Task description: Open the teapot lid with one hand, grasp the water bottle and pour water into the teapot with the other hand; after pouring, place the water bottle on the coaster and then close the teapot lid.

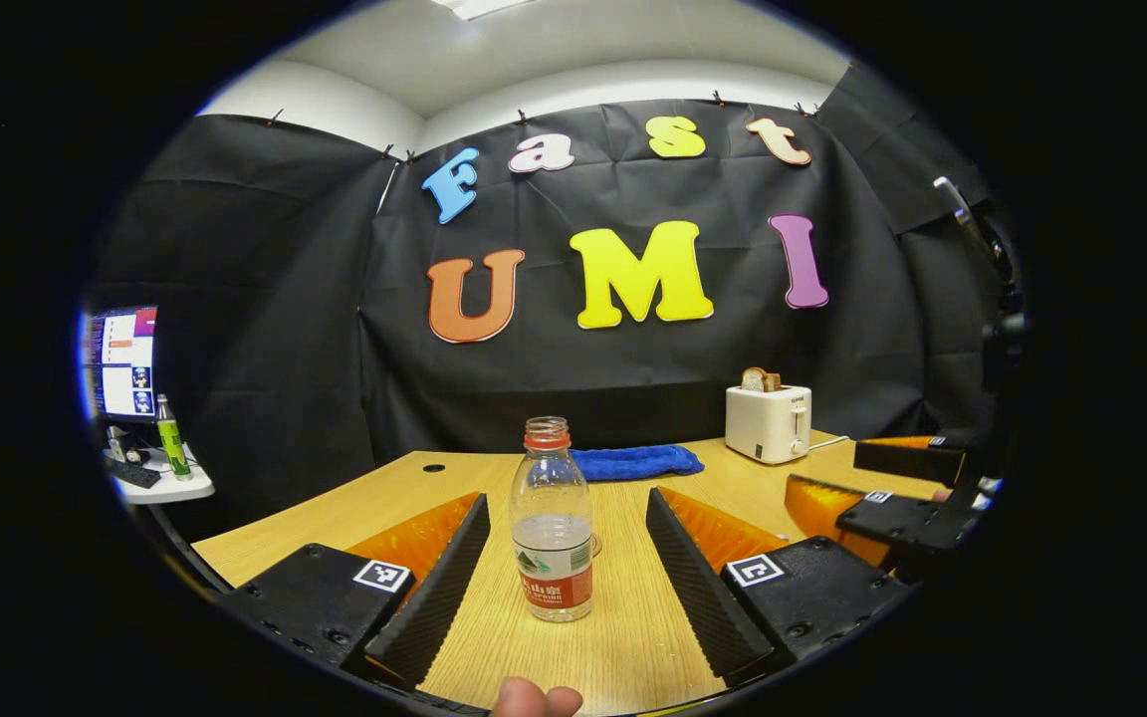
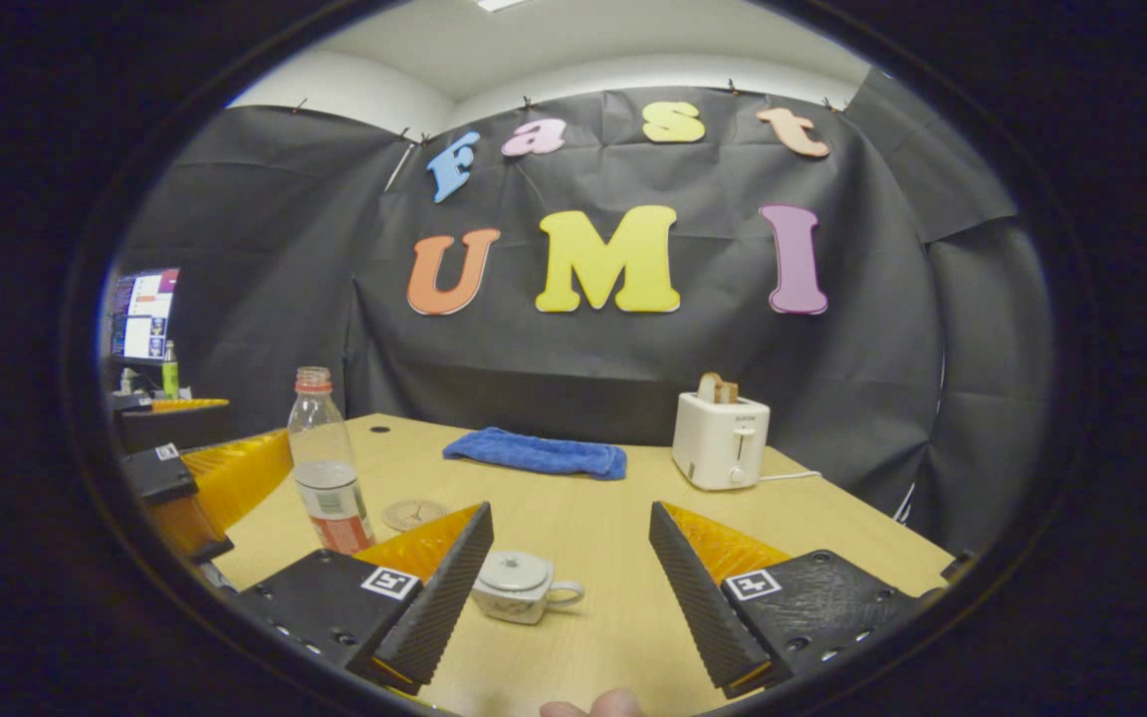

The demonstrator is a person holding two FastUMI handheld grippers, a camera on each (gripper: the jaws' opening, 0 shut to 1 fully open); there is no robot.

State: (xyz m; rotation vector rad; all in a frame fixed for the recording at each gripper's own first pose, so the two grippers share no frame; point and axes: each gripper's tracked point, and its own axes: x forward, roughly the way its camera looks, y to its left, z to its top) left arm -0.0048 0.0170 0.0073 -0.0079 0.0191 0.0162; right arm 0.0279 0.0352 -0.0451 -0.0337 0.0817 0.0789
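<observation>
A light wooden table point(image 2: 593, 518) carries a water bottle point(image 2: 327, 468) at nine o'clock, a round coaster point(image 2: 414, 514) just beside it, a white teapot point(image 2: 516, 588) at six, a blue towel point(image 2: 537, 453) at twelve, a white toaster point(image 2: 720, 439) at two

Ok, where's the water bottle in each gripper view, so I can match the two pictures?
Left gripper view: the water bottle stands upright at centre, between the open left gripper fingers, no contact visible.
Right gripper view: the same bottle stands at left, beyond the right gripper, near the coaster.
Shared landmark: the white toaster behind, right of the blue towel.
</observation>
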